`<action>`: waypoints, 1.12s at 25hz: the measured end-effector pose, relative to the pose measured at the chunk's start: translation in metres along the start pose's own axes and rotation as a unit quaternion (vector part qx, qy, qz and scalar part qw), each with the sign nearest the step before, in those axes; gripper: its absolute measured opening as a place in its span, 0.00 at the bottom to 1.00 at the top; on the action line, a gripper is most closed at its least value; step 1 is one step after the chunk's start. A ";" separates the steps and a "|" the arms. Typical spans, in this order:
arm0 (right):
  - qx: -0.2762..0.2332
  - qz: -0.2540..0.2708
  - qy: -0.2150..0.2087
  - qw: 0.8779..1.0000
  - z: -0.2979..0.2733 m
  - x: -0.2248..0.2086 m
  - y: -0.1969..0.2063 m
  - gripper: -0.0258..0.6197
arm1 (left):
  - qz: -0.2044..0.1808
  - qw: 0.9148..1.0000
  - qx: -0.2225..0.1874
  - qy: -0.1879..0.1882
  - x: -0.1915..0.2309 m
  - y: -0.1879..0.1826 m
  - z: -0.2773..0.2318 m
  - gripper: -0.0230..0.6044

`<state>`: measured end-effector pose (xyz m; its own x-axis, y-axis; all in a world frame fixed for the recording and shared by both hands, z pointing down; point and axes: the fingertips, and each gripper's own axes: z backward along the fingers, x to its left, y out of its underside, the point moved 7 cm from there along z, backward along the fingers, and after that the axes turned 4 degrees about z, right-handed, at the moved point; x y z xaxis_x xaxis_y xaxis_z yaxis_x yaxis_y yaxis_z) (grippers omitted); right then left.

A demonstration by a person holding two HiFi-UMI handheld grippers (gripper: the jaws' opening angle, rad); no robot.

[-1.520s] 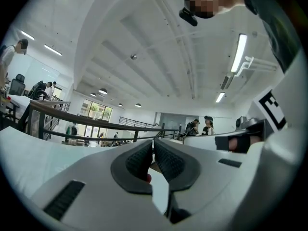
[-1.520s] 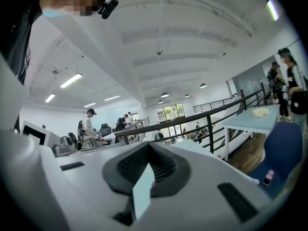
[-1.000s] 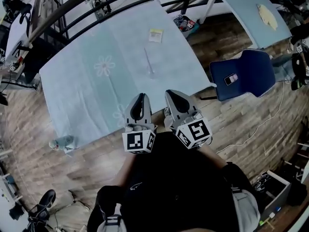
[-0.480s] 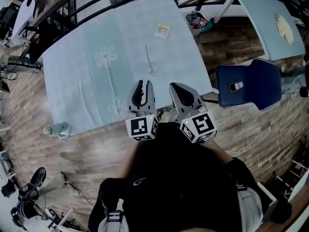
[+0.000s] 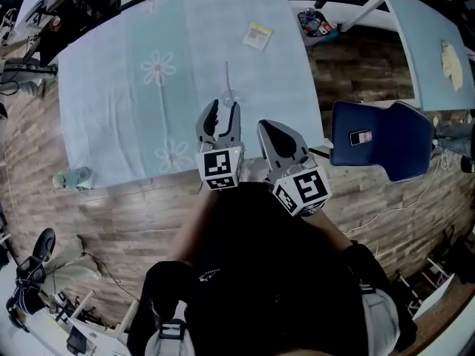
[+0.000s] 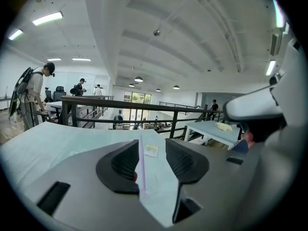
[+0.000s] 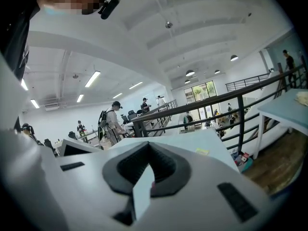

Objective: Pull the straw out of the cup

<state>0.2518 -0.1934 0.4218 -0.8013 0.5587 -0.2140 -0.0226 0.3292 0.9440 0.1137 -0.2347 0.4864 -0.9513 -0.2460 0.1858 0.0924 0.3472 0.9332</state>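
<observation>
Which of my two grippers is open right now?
The left gripper: its jaws have just been opening and stand apart, gripping nothing. The right gripper has its jaws together.

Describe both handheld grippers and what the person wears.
Left gripper and right gripper match: light grey tapered bodies, black ribbed pads, and a white cube of black square markers at each rear; only the marker patterns differ. No cables show. The person wears a black top. The left jaws have just been opening, nothing clamped between them.

The left tool [image 6: 153,146], jaws just opening, shows the thin straw [image 6: 141,162] through their gap above the table [image 6: 57,138].
</observation>
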 end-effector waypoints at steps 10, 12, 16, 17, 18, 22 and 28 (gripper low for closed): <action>0.030 -0.020 -0.006 0.999 -0.022 -0.018 0.015 0.05 | 0.007 0.997 0.073 -0.032 0.025 0.025 -0.053 0.34; 0.033 -0.021 -0.005 0.999 -0.022 -0.022 0.018 0.05 | 0.014 0.996 0.084 -0.034 0.024 0.029 -0.059 0.34; 0.040 -0.025 -0.004 0.999 -0.022 -0.026 0.021 0.05 | 0.017 0.994 0.105 -0.033 0.021 0.034 -0.069 0.34; 0.040 -0.026 -0.004 0.999 -0.022 -0.027 0.021 0.05 | 0.017 0.993 0.111 -0.032 0.021 0.036 -0.071 0.34; 0.039 -0.025 -0.004 0.999 -0.022 -0.028 0.021 0.05 | 0.018 0.993 0.116 -0.032 0.020 0.036 -0.074 0.34; 0.038 -0.026 -0.001 0.999 -0.023 -0.030 0.019 0.05 | 0.023 0.991 0.125 -0.038 0.022 0.036 -0.082 0.33; 0.041 -0.029 0.004 0.999 -0.024 -0.036 0.019 0.05 | 0.032 0.989 0.133 -0.051 0.024 0.038 -0.088 0.22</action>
<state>0.2665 -0.2254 0.4537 -0.8044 0.5314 -0.2656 -0.0209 0.4216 0.9065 0.1204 -0.3073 0.5531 -0.9722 -0.1279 0.1964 0.0852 0.5878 0.8045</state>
